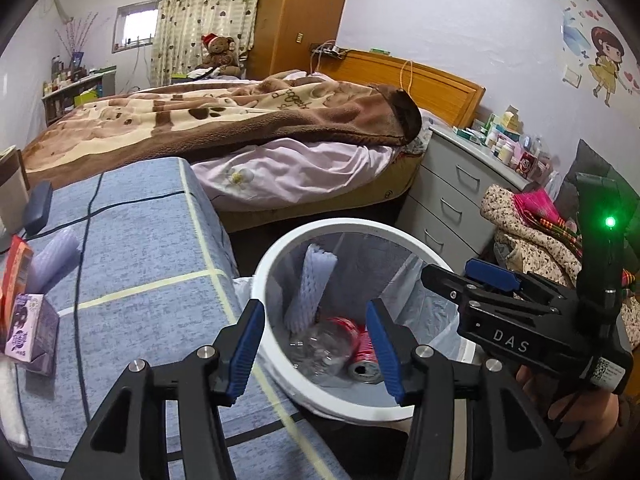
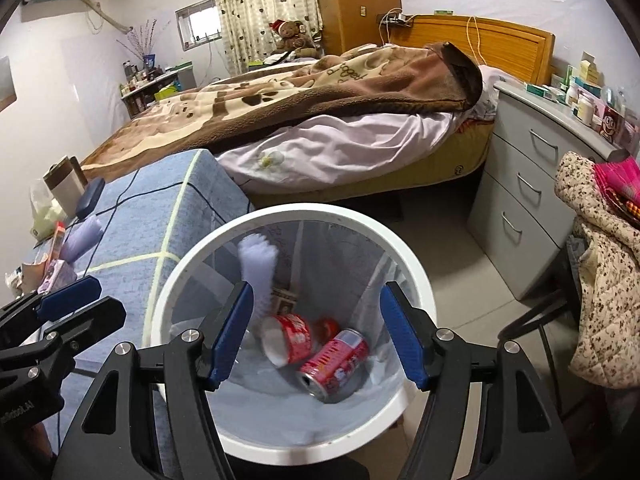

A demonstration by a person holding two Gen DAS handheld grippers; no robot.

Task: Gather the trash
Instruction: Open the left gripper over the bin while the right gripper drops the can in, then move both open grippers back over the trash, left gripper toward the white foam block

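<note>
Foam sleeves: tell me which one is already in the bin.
The foam sleeve standing upright inside the white bin; the other foam sleeve lies on the blue table.

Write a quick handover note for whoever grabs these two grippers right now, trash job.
Left gripper: open, empty, over the trash bin.
Right gripper: open, empty, above the same bin.
Done: a red can, a red-and-white cup, a clear plastic bottle and a foam net sleeve lie in the bin.
Left: on the blue-covered surface, a second foam sleeve, a purple carton and an orange box.
</note>
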